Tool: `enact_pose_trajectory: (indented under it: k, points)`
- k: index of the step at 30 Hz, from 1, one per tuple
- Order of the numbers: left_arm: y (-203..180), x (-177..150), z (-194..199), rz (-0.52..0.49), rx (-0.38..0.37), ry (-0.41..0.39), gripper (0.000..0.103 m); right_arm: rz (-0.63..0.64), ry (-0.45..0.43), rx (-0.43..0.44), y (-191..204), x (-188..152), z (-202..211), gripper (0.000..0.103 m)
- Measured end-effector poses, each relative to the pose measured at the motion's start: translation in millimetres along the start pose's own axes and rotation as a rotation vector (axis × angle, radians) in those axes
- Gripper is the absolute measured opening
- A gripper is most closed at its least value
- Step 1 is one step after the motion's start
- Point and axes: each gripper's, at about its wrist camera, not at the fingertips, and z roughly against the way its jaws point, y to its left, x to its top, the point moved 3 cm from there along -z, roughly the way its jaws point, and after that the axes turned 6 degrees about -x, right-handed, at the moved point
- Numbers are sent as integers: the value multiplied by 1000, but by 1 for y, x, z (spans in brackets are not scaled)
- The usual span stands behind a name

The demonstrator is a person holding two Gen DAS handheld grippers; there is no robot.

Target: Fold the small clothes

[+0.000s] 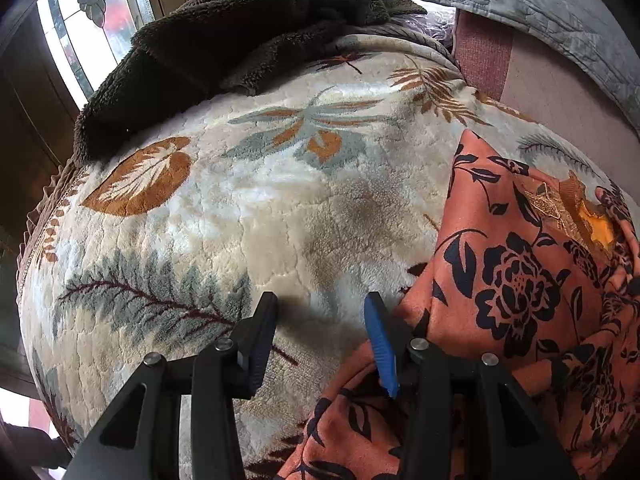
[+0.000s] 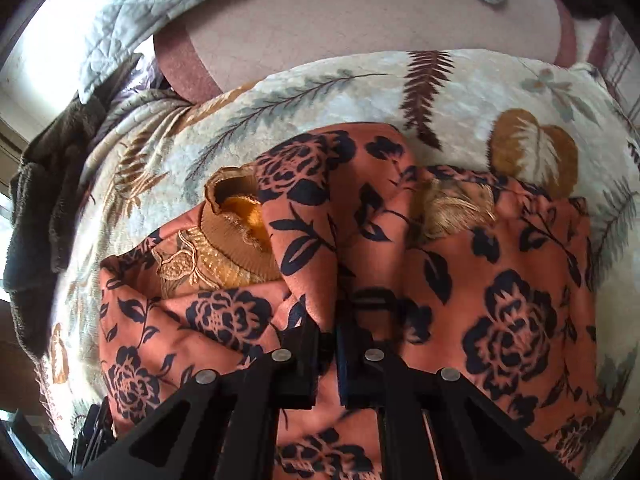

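Your right gripper has its fingers pinched on a fold of the orange floral garment while your left gripper waits with fingers apart and empty just beside its edge, so next carry that fold across.

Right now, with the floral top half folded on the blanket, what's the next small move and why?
Probably draw the right tool across to lay the fold flat. Its jaws look shut with the salmon-orange, black-flowered fabric top bunched at them, a raised ridge running up beside the mustard knit collar. The left tool is open over the cream leaf-patterned plush blanket, at the top's edge.
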Motion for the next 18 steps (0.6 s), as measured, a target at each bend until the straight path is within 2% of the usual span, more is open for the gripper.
enact_pose_trajectory:
  k: [5, 10, 11, 16, 18]
  points:
    - [5, -1, 1, 2, 11, 0, 46, -157, -14, 150, -62, -67, 26, 7]
    - [6, -3, 0, -6, 17, 5, 46, -400, 151, 352, -123, -127, 14, 16]
    - [5, -3, 0, -9, 17, 3, 46, -427, 148, 378, -130, -128, 16, 17]
    - [7, -2, 1, 3, 19, 2, 46, -438, 53, 378, -163, -117, 55, 26]
    - [7, -2, 1, 7, 18, 3, 46, -470, 13, 379, -178, -106, 63, 45]
